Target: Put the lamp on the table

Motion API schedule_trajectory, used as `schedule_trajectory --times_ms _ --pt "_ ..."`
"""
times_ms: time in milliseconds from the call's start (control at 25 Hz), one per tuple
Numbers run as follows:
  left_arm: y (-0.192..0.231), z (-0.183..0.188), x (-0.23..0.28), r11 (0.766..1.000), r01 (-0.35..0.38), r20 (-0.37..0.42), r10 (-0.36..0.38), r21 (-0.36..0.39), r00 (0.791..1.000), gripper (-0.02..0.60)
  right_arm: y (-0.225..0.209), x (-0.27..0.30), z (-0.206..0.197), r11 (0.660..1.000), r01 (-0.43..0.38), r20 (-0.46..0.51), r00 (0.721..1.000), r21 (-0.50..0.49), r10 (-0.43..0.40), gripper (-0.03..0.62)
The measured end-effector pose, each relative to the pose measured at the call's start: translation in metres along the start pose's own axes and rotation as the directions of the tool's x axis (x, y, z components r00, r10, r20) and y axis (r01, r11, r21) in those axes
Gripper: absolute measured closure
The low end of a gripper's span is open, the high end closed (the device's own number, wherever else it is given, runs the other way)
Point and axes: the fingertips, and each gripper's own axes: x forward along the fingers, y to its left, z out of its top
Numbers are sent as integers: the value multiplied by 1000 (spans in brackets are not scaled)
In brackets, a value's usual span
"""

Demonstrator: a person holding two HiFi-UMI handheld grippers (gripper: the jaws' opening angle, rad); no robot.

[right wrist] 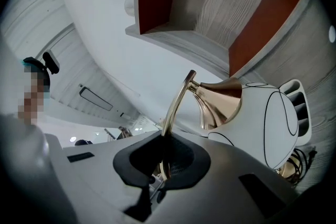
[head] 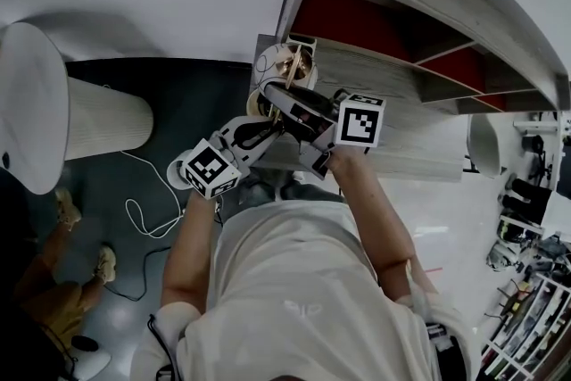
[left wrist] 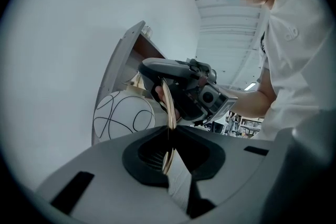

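The lamp [head: 284,71] has a white globe [left wrist: 123,115] with thin black lines, a gold cone [right wrist: 220,99] and a curved gold arm [right wrist: 176,105]. In the head view it hangs at the near left corner of the grey wooden table top [head: 393,94]. My left gripper [head: 268,128] comes in from the lower left, and in its own view the left gripper [left wrist: 168,157] is shut on a thin gold part of the lamp [left wrist: 169,113]. My right gripper [head: 272,94] reaches in from the right; in its own view the right gripper [right wrist: 163,162] is shut on the gold arm.
A shelf unit with red compartments [head: 357,22] rises behind the table top. A big white ribbed cylinder [head: 53,107] stands at the left, with a white cable [head: 143,210] on the dark floor. Another person's feet [head: 85,254] show lower left. Cluttered racks [head: 526,281] fill the right.
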Motion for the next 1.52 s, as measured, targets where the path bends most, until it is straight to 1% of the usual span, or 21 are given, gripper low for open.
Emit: schedule_trajectory --times_ms 160,400,720,880,1000,1160,1320,1400,1520 --pt "0 -3 0 999 16 21 -15 -29 1000 526 -3 0 -1 1000 15 3 1000 7 -16 565" --pt "0 -2 -1 999 35 36 -34 -37 999 526 -2 1 -2 1000 3 11 1000 7 -3 565" --pt "1 -4 -1 998 27 42 -25 -55 999 520 -3 -1 -1 1000 6 37 999 8 -6 565" --pt "0 -4 -2 999 10 36 -8 -53 999 520 -2 -2 -2 1000 13 42 999 -1 -13 563" --pt "0 -4 -2 997 -7 40 10 -71 999 517 -1 -2 -3 1000 16 47 999 -12 -16 563" --pt "1 -5 -3 997 -46 34 48 -69 998 514 -1 -3 -5 999 32 38 999 -29 -30 562" --pt "0 -6 -4 994 -73 24 75 -83 997 514 -3 -10 -6 997 57 32 998 -46 -55 508" --pt "-1 -6 -5 993 -83 18 85 -89 996 497 -4 -16 -7 997 58 29 998 -46 -56 485" --pt "-2 -2 -11 989 -109 22 112 -101 993 479 -4 -27 -7 997 59 32 998 -51 -57 476"
